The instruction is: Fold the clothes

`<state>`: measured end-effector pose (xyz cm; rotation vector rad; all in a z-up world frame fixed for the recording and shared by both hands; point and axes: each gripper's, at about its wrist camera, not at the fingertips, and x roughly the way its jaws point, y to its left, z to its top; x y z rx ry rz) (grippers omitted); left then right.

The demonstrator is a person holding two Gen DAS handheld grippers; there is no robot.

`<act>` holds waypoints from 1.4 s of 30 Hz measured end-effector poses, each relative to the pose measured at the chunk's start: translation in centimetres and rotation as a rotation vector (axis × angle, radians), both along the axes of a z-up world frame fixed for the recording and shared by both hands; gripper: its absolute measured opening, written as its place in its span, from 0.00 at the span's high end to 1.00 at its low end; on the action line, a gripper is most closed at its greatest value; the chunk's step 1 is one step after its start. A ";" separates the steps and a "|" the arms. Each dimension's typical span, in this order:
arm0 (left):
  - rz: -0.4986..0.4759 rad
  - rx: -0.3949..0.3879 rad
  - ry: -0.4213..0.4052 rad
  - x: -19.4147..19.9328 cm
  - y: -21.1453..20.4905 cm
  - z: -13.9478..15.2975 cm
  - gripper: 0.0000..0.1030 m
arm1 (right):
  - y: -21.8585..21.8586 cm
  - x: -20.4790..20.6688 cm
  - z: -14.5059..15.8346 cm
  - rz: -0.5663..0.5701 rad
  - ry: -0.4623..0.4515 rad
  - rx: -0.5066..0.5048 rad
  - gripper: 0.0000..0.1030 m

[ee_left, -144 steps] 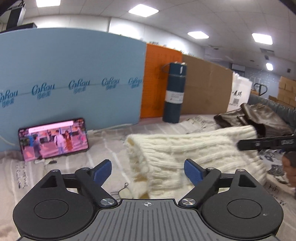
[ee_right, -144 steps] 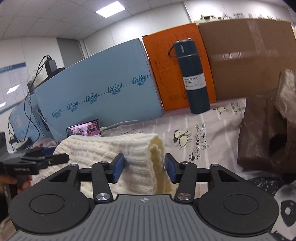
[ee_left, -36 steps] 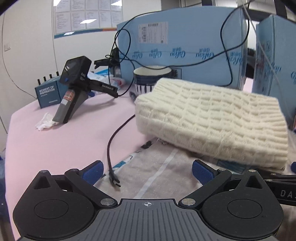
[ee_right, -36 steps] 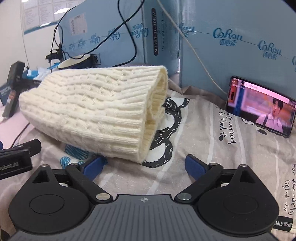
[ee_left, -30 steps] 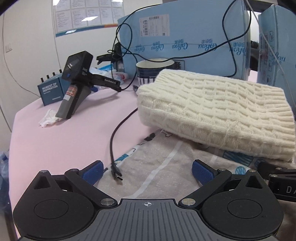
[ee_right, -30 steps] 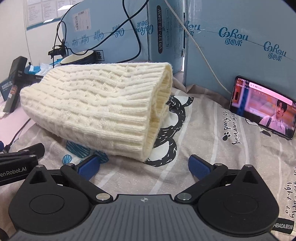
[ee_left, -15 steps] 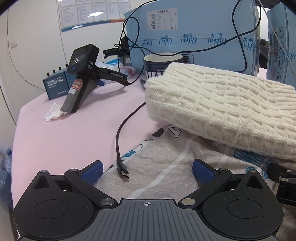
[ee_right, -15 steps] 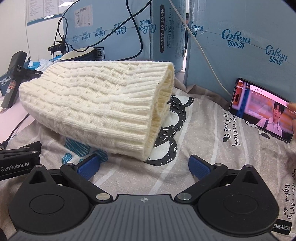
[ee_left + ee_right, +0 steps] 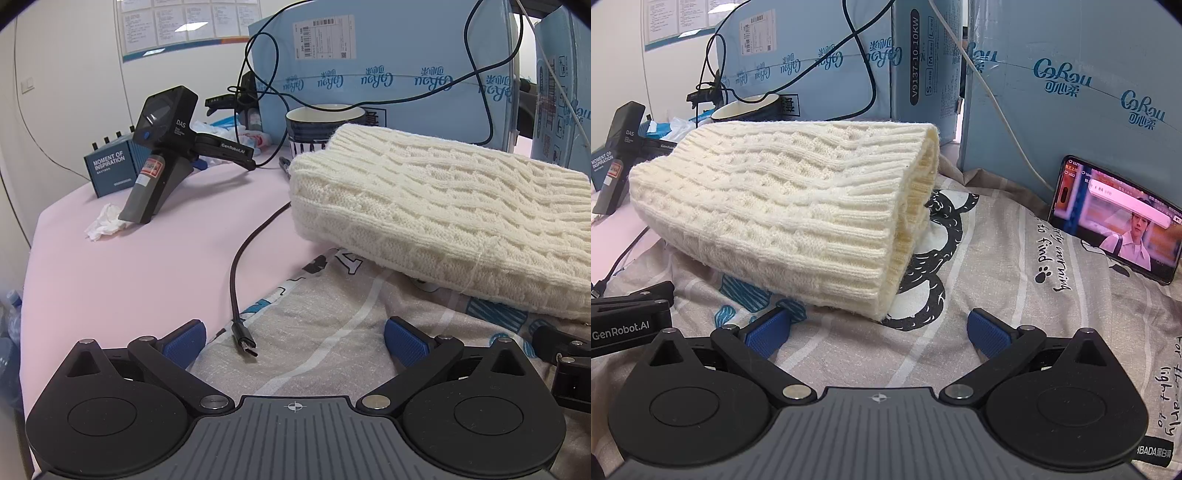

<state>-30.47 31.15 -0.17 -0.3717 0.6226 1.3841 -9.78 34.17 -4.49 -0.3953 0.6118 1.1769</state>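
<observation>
A folded cream cable-knit sweater [image 9: 443,206] lies on a printed grey cloth [image 9: 332,332] over the table. It also shows in the right wrist view [image 9: 798,206], with its ribbed open end to the right. My left gripper [image 9: 293,338] is open and empty, low over the cloth, short of the sweater's left end. My right gripper [image 9: 875,328] is open and empty, just in front of the sweater's near edge. The left gripper's body [image 9: 628,321] shows at the left of the right wrist view.
A black USB cable [image 9: 240,280] ends on the cloth before my left gripper. A spare handheld gripper [image 9: 162,155], a small blue box [image 9: 110,166], crumpled tissue [image 9: 103,225] and a bowl [image 9: 321,122] stand behind. Blue cartons [image 9: 1052,92] back the table. A phone [image 9: 1115,218] plays video.
Both grippers have drawn back slightly from the sweater and stay open. The sweater lies still where it was set down.
</observation>
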 end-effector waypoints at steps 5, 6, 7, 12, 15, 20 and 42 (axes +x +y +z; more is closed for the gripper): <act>0.000 0.000 -0.002 0.0 0.0 0.0 0.00 | 0.0 0.0 0.0 0.000 0.000 0.000 0.00; 0.000 -0.001 -0.002 0.0 0.0 0.0 0.00 | 0.0 0.0 0.0 0.000 0.000 0.000 0.00; -0.001 -0.001 -0.002 0.0 0.0 0.0 0.00 | 0.0 0.0 0.0 0.000 0.000 0.000 0.00; -0.001 0.000 -0.002 0.0 0.0 0.0 0.00 | 0.0 0.0 0.0 0.000 0.000 0.000 0.00; -0.001 0.000 -0.001 0.0 0.1 0.0 0.00 | 0.0 0.0 0.0 0.000 0.000 0.000 0.00; -0.001 0.000 0.000 0.0 0.0 0.0 0.00 | 0.0 0.0 0.0 0.000 0.000 0.000 0.00; -0.003 -0.011 -0.023 -0.2 0.3 0.1 0.00 | 0.0 0.0 0.0 0.000 0.000 0.000 0.00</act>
